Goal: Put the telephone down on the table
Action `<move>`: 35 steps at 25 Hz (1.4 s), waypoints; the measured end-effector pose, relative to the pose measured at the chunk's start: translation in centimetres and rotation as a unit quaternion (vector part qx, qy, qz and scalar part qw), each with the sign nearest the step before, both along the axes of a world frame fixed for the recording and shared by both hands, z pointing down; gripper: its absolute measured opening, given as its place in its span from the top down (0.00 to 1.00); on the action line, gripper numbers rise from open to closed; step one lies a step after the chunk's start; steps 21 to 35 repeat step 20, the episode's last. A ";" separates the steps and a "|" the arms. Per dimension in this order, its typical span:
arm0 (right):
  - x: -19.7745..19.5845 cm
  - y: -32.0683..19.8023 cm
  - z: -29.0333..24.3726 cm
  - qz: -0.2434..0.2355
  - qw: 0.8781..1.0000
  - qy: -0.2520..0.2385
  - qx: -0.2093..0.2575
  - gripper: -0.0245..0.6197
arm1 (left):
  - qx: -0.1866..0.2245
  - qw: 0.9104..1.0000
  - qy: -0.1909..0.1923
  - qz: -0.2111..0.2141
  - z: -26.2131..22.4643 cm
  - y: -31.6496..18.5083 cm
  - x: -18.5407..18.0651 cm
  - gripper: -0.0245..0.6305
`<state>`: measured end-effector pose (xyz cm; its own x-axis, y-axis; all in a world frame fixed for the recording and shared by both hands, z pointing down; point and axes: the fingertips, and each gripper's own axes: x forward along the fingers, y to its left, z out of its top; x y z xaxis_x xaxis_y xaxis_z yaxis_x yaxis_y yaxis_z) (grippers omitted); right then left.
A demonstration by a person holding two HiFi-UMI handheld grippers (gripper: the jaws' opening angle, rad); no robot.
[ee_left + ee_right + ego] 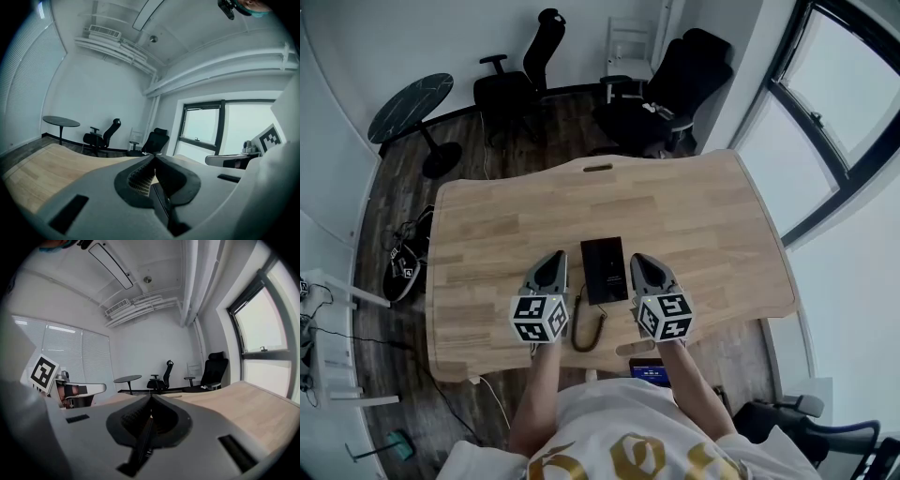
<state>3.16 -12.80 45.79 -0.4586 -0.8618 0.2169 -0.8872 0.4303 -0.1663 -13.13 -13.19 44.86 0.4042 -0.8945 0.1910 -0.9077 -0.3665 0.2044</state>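
A black telephone (604, 270) lies flat on the wooden table (694, 216), its coiled cord (584, 330) trailing toward the near edge. My left gripper (551, 272) hovers just left of it, jaws shut with nothing between them. My right gripper (642, 273) hovers just right of it, also shut and empty. In the left gripper view the left gripper (153, 159) points level across the table top (51, 164). In the right gripper view the right gripper (150, 399) does the same, and the telephone is out of sight in both.
Black office chairs (661, 89) and a small round dark table (411, 105) stand beyond the table's far edge. Cables and a power strip (405, 258) lie on the floor at the left. A window (834, 141) runs along the right.
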 end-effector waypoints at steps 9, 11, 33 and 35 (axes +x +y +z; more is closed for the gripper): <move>-0.4 1.1 -0.2 -0.004 1.000 0.005 -0.001 0.95 | 0.004 1.000 -0.001 0.013 -0.2 1.1 0.3 0.95; -0.3 1.3 -0.2 -0.004 1.000 0.005 -0.001 0.95 | 0.011 1.000 -0.006 0.022 -0.5 1.4 0.7 0.95; -0.1 1.9 -0.1 -0.008 1.000 0.002 -0.002 0.95 | 0.002 1.000 0.009 0.025 0.4 1.8 1.0 0.95; -0.1 1.9 -0.1 -0.008 1.000 0.002 -0.002 0.95 | 0.002 1.000 0.009 0.025 0.4 1.8 1.0 0.95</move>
